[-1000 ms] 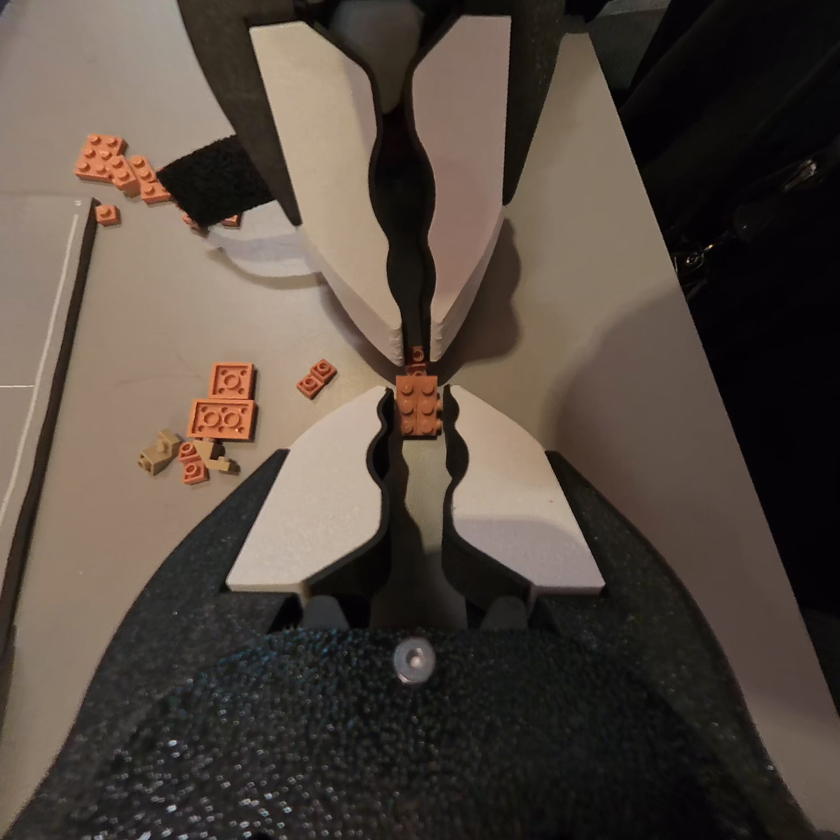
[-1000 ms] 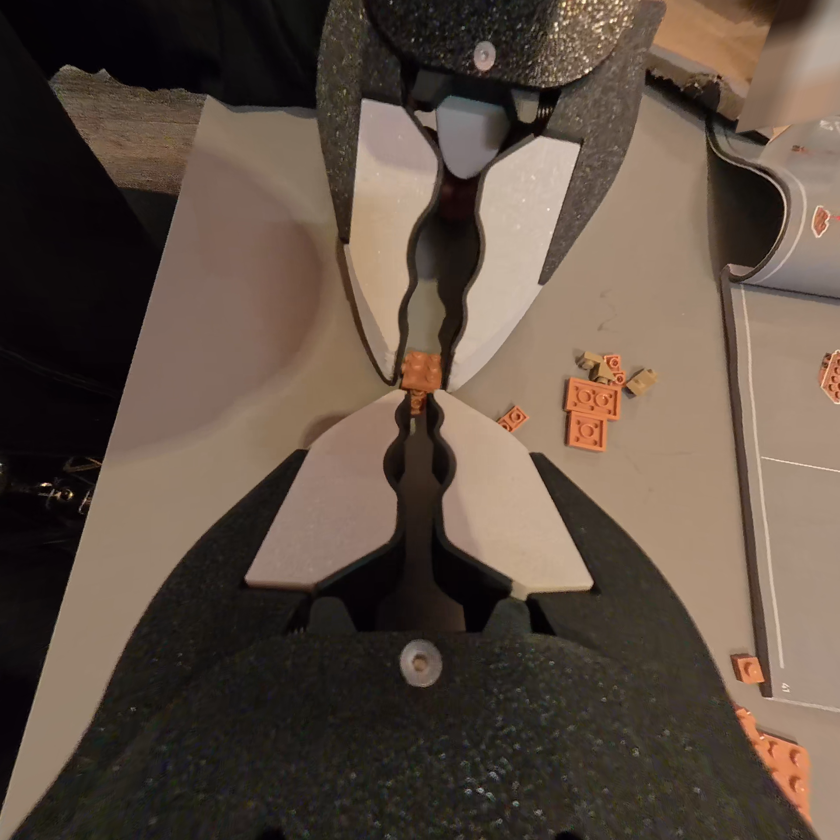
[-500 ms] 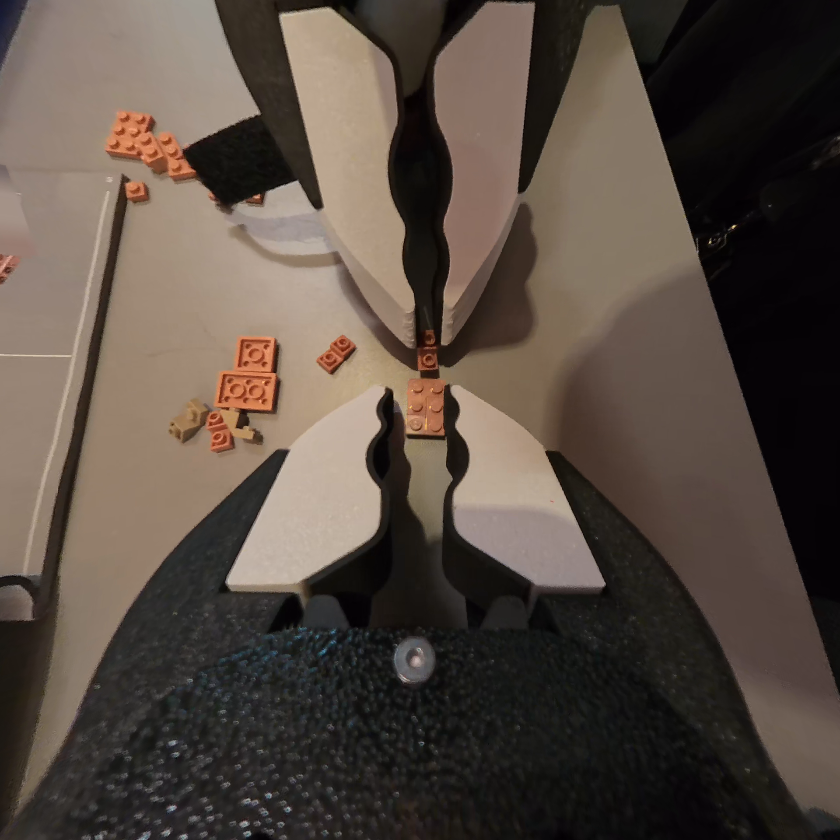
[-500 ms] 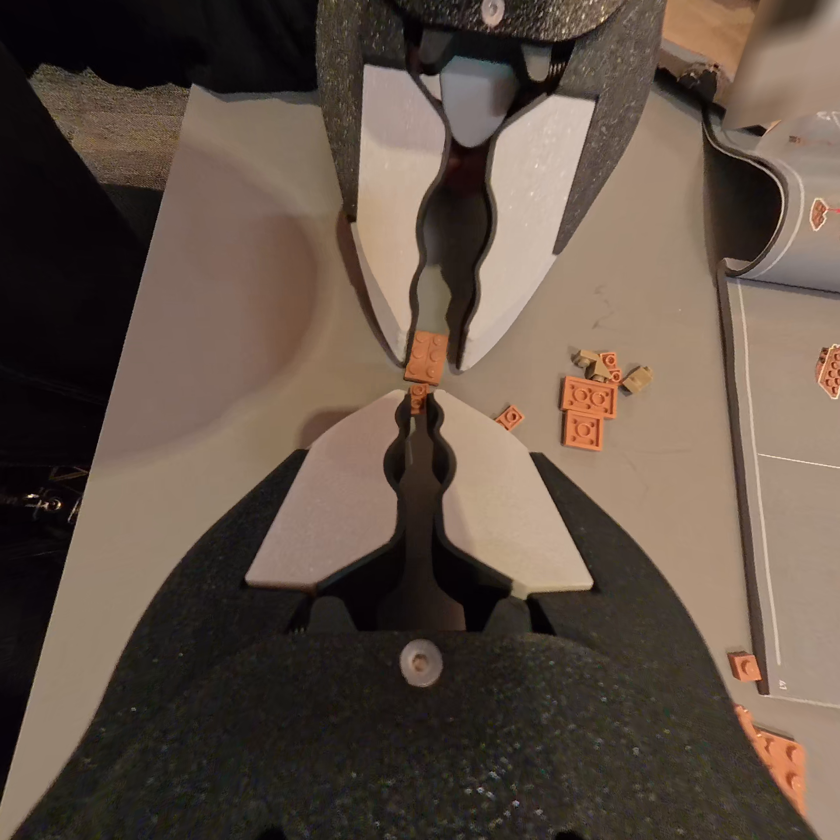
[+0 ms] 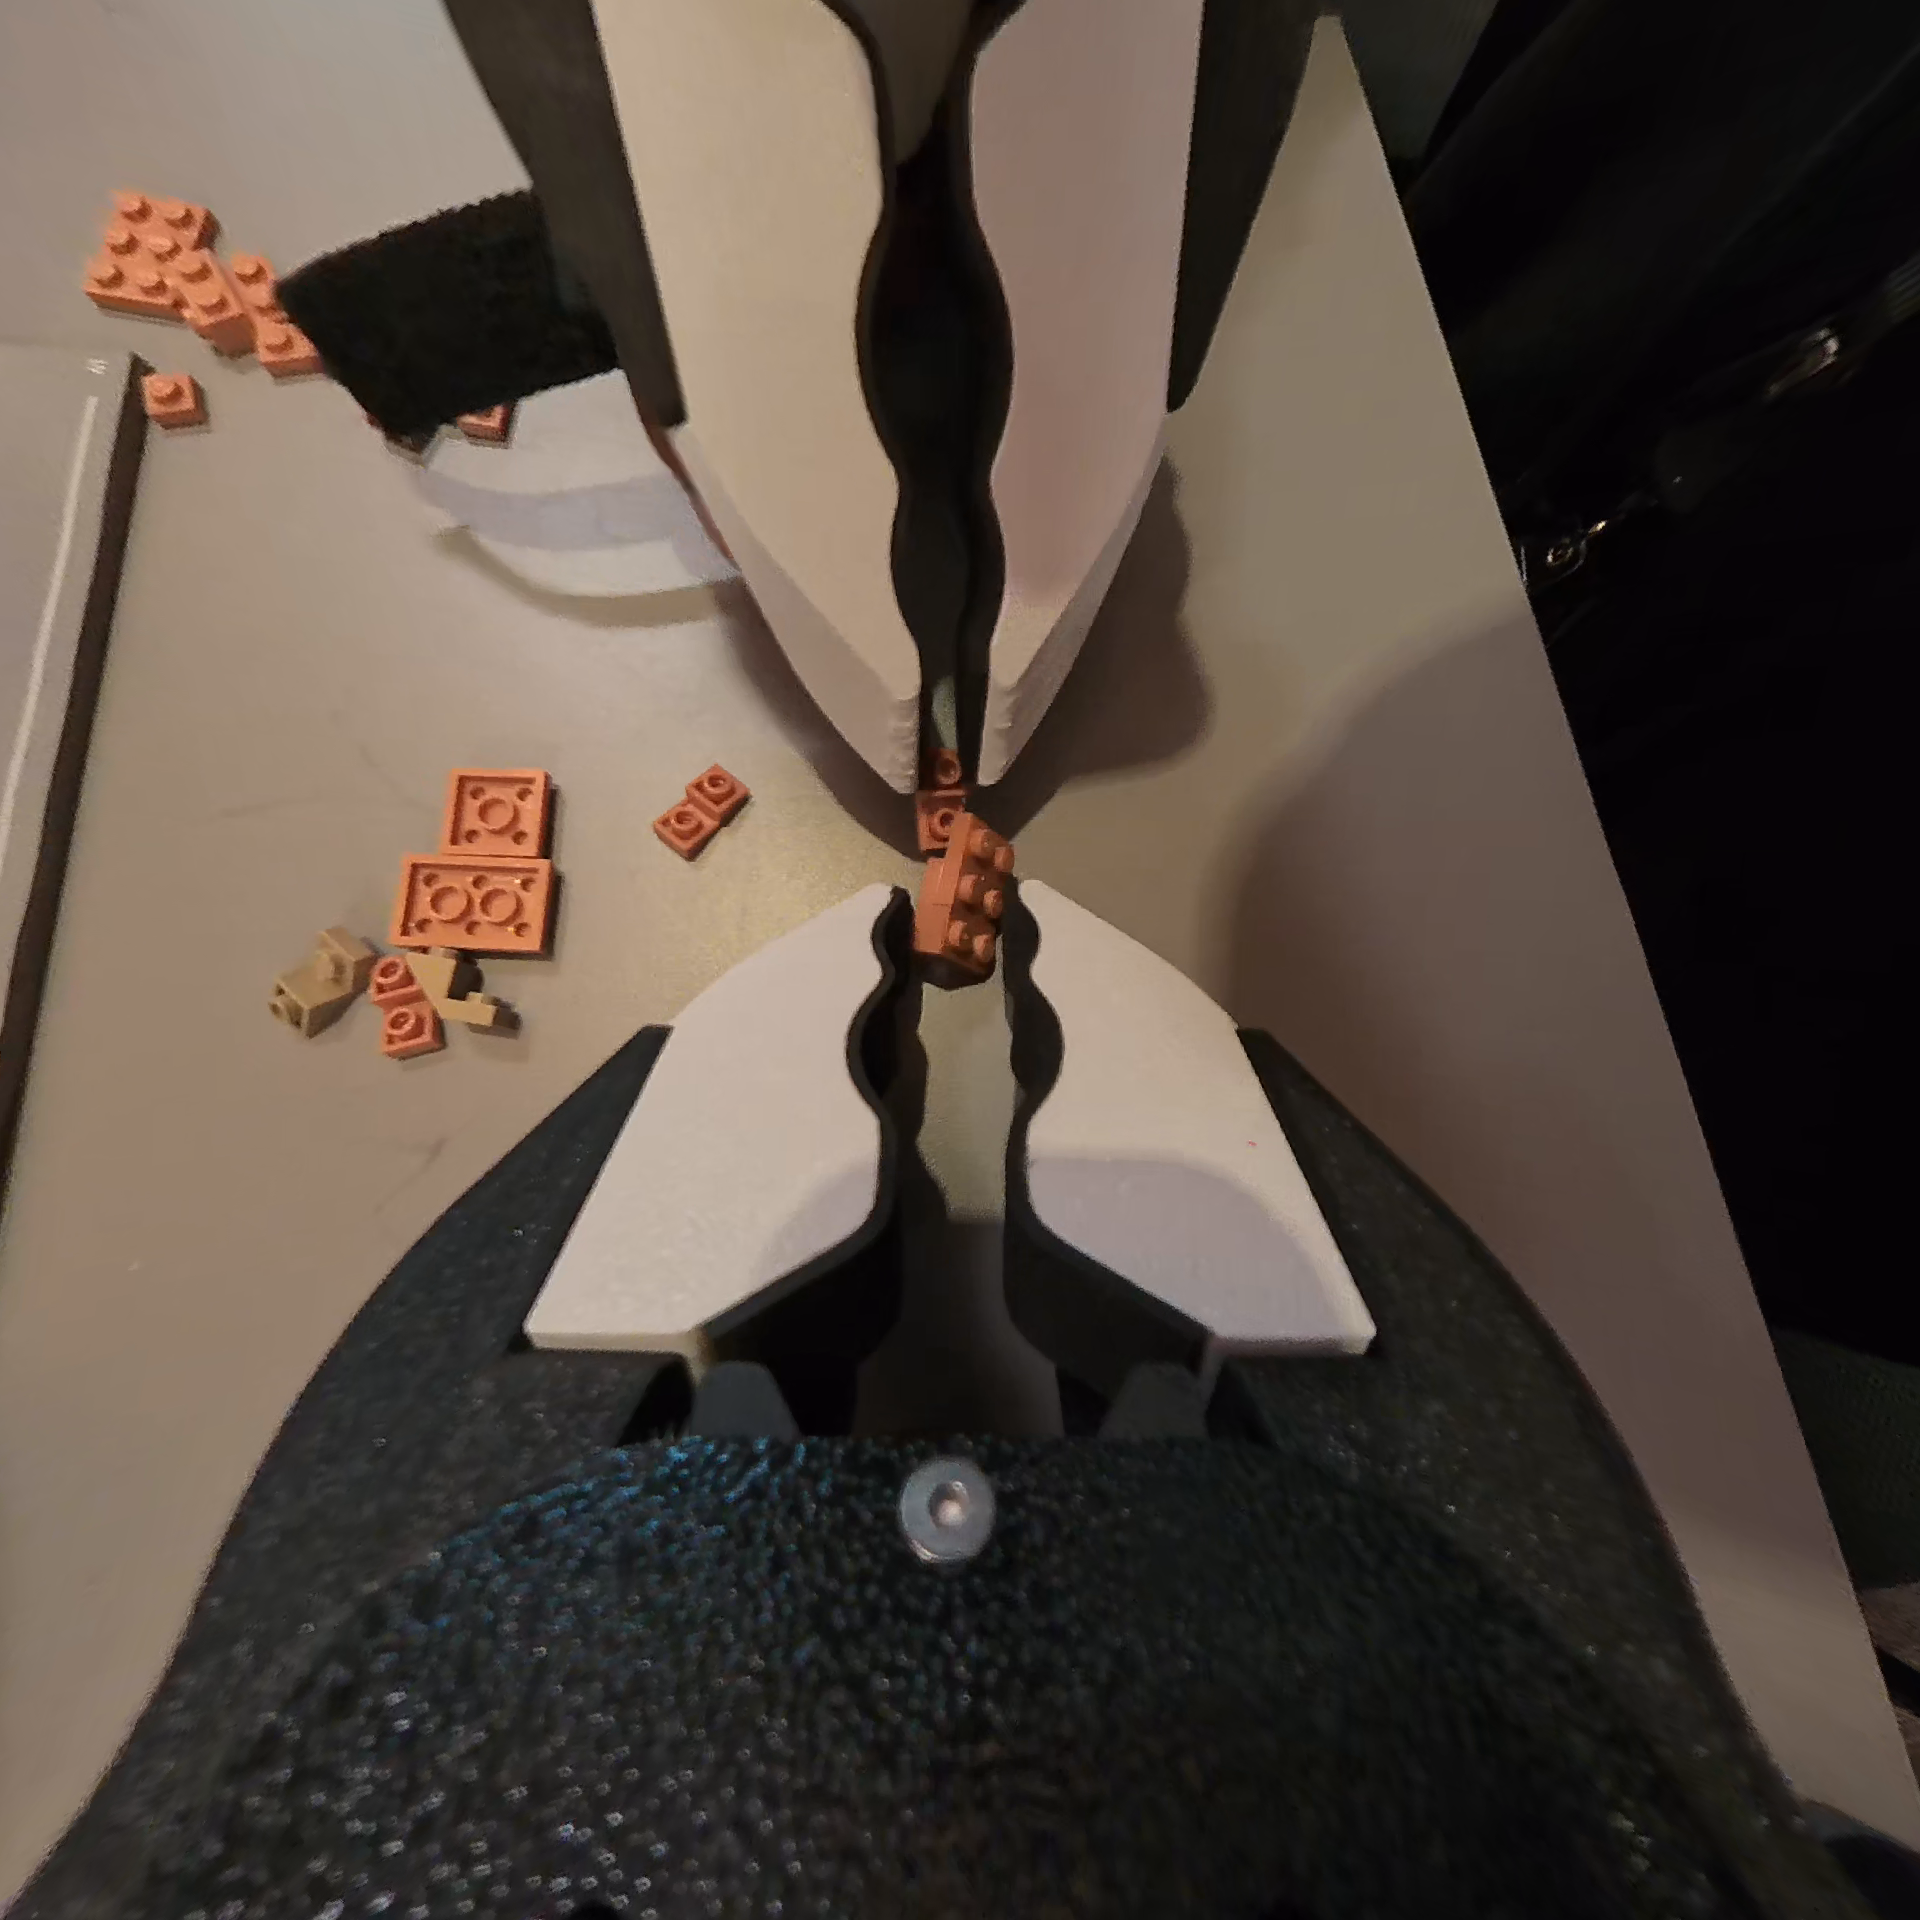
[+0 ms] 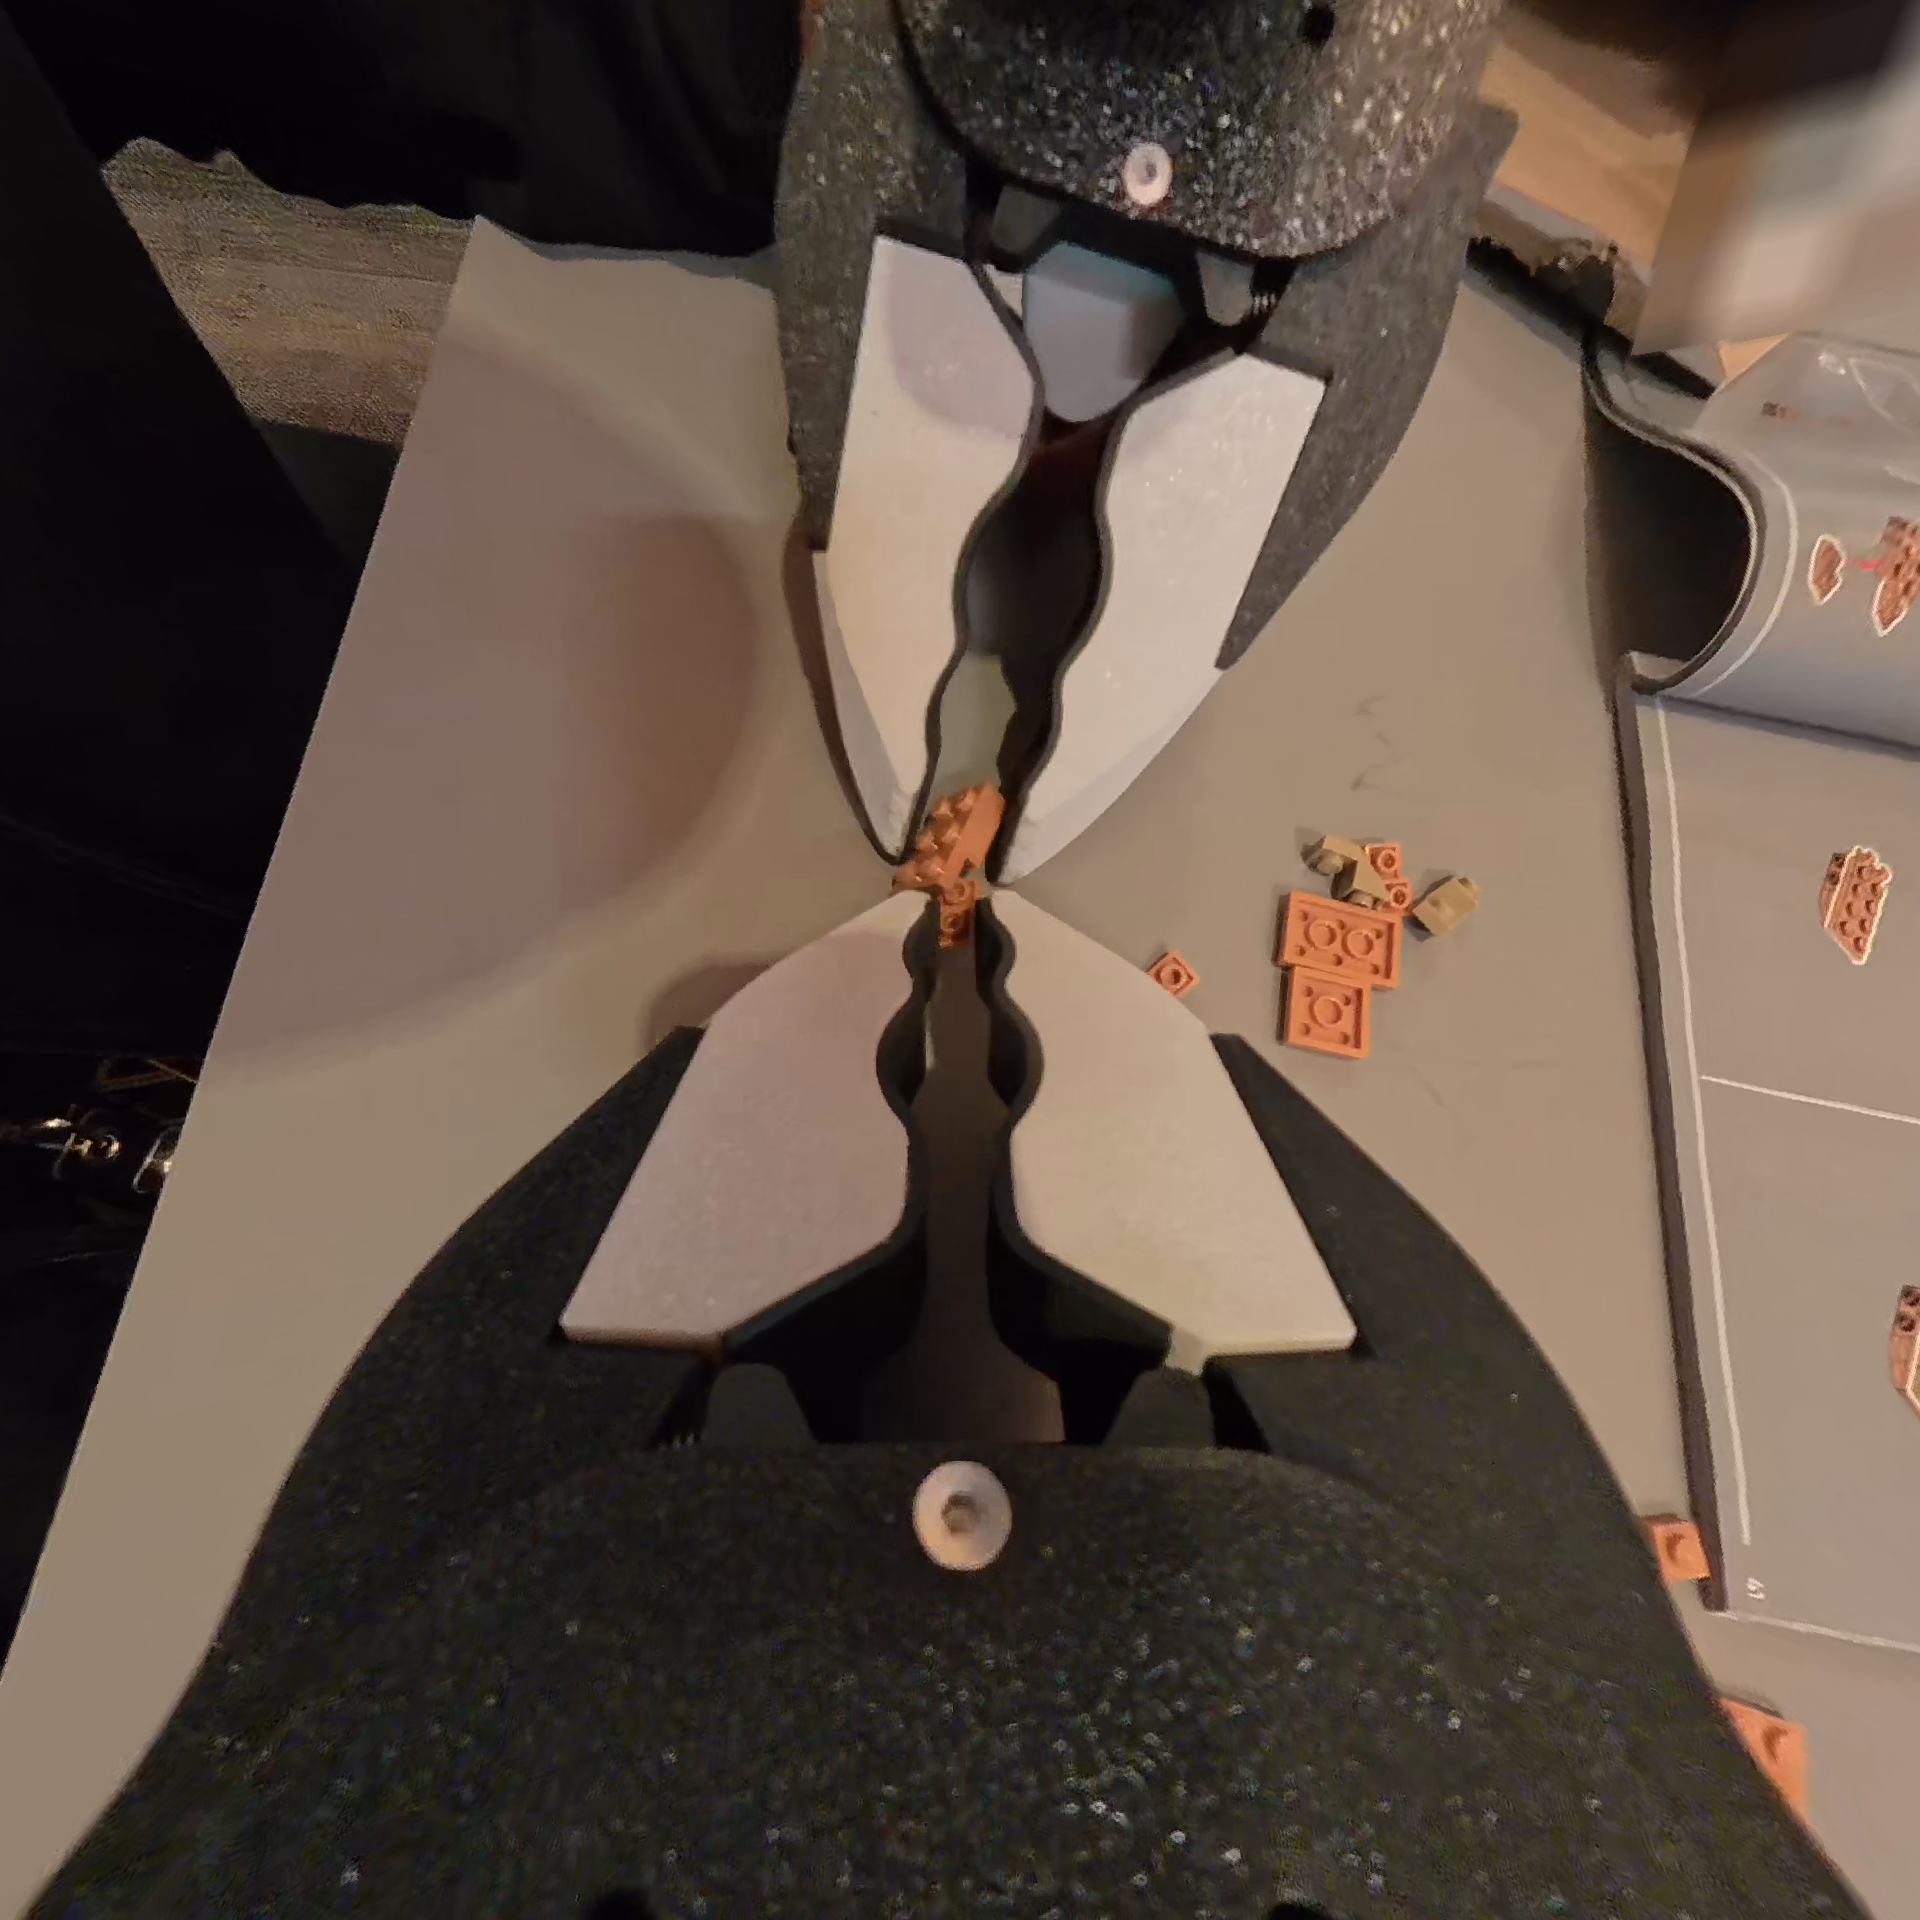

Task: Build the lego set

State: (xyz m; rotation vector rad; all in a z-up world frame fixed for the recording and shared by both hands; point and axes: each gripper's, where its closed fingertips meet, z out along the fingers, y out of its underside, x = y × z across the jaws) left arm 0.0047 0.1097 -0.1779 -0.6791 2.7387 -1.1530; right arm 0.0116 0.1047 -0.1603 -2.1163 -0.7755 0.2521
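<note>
Left tool point(image 5: 961, 914) grips orange 2x3 brick point(image 5: 966, 902), right tool point(image 6: 954, 914) pinches thin orange plate point(image 6: 956, 920); no legible writing.

Orange bricks point(image 6: 1766, 1756) cut off at edge; brick point(image 5: 483, 421) partly hidden by black strap point(image 5: 436, 322).

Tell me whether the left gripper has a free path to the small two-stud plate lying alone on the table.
Probably yes: the two-stud plate lies in the open left of the left gripper, nothing between. But that gripper already holds a brown brick.
</note>
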